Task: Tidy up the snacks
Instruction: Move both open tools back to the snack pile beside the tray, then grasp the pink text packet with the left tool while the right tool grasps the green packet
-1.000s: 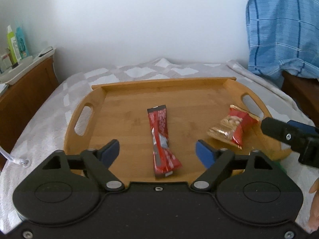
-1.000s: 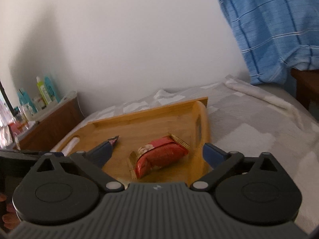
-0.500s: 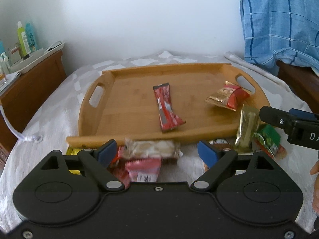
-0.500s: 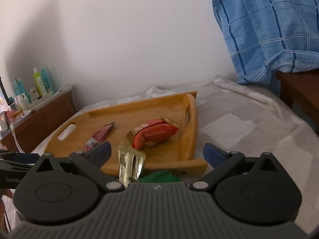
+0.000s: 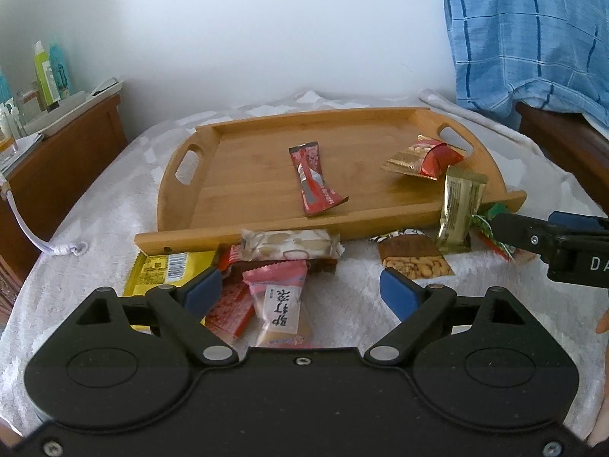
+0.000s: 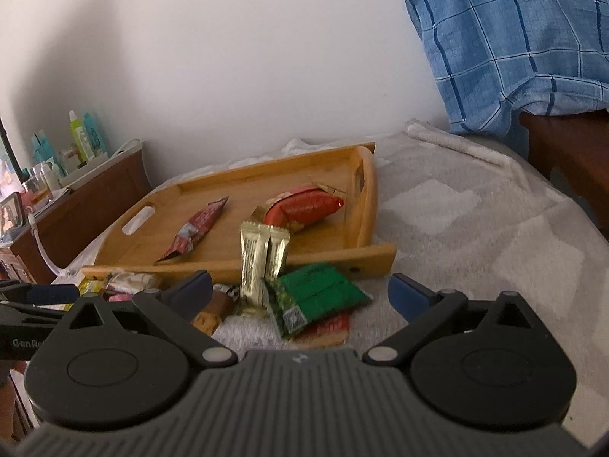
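A wooden tray (image 5: 247,167) (image 6: 365,259) lies on the bed and holds a red bar (image 5: 314,179) (image 6: 198,228) and a red-gold nut packet (image 5: 422,158) (image 6: 304,207). Loose snacks lie in front of it: a white nougat bar (image 5: 289,243), a pink packet (image 5: 279,301), a yellow packet (image 5: 163,270), a brown nut packet (image 5: 413,259), a gold packet (image 5: 458,205) (image 6: 262,259) leaning on the tray edge, and a green packet (image 6: 316,297). My left gripper (image 5: 300,291) is open above the pink packet. My right gripper (image 6: 300,291) (image 5: 533,232) is open above the green packet.
A wooden nightstand (image 5: 57,152) with bottles stands at the left. A blue plaid cloth (image 5: 533,38) hangs at the right over dark wooden furniture (image 5: 559,141). The white-grey bedspread (image 6: 475,228) extends right of the tray. A white cord (image 5: 38,236) lies at the left.
Both grippers have pulled back from over the tray toward the bed's near side, bringing the loose snacks in front of the tray into view. Both stayed open.
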`<state>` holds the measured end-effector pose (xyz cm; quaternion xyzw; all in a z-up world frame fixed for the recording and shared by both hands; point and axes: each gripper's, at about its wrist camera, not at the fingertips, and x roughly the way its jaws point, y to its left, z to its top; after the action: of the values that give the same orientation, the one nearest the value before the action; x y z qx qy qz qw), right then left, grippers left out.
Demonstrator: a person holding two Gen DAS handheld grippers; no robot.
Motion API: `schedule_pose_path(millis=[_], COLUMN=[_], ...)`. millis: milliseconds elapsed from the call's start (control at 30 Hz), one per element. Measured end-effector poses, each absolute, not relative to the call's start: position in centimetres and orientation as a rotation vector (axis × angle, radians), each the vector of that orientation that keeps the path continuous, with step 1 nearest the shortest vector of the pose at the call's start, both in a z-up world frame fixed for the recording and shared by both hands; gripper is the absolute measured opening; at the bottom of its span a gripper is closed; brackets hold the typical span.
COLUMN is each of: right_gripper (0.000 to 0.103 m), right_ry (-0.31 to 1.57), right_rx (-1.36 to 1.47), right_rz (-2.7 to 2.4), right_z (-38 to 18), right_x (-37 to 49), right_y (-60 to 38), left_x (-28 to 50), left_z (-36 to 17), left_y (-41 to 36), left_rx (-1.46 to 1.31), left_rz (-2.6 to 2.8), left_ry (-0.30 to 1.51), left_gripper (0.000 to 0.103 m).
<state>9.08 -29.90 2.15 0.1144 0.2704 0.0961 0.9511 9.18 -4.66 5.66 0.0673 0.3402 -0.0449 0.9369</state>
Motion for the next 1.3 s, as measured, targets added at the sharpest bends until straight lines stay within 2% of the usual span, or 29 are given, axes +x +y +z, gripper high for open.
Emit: schedule_pose_path(millis=[433, 567, 600, 800, 1133, 1200, 1300], right_gripper=[0.103, 0.103, 0.103, 0.103, 0.101, 0.1, 0.098], right_ry=[0.585, 0.596, 0.595, 0.553, 0.558, 0.557, 0.558], right_rx=[0.229, 0.227, 0.223, 0.206, 0.137, 0.131, 0.124], right_rz=[0.19, 0.187, 0.181, 0.12, 0.089, 0.08, 0.063], right_z=[1.9, 1.7, 1.7, 1.9, 1.4, 1.2, 0.9], right_x=[6.6, 5.9, 5.7, 4.9, 5.5, 6.0, 7.3], right_y=[-29.3, -28.9, -28.8, -28.6, -27.6, -27.6, -27.6], left_x=[7.5, 7.0, 6.9, 6.6, 7.9, 8.3, 8.9], left_z=[4.9, 4.7, 4.6, 4.1, 3.7, 3.6, 3.5], left_y=[-3.1, -2.8, -2.8, -2.3, -1.4, -1.4, -1.5], left_rx=[0.125, 0.109, 0.106, 0.085, 0.038, 0.03, 0.03], left_rz=[-0.123, -0.139, -0.142, -0.149, -0.102, -0.102, -0.104], left_ry=[0.71, 0.719, 0.719, 0.744, 0.744, 0.743, 0.746], left_gripper=[0.088, 0.08, 0.072, 0.045, 0.042, 0.037, 0.036])
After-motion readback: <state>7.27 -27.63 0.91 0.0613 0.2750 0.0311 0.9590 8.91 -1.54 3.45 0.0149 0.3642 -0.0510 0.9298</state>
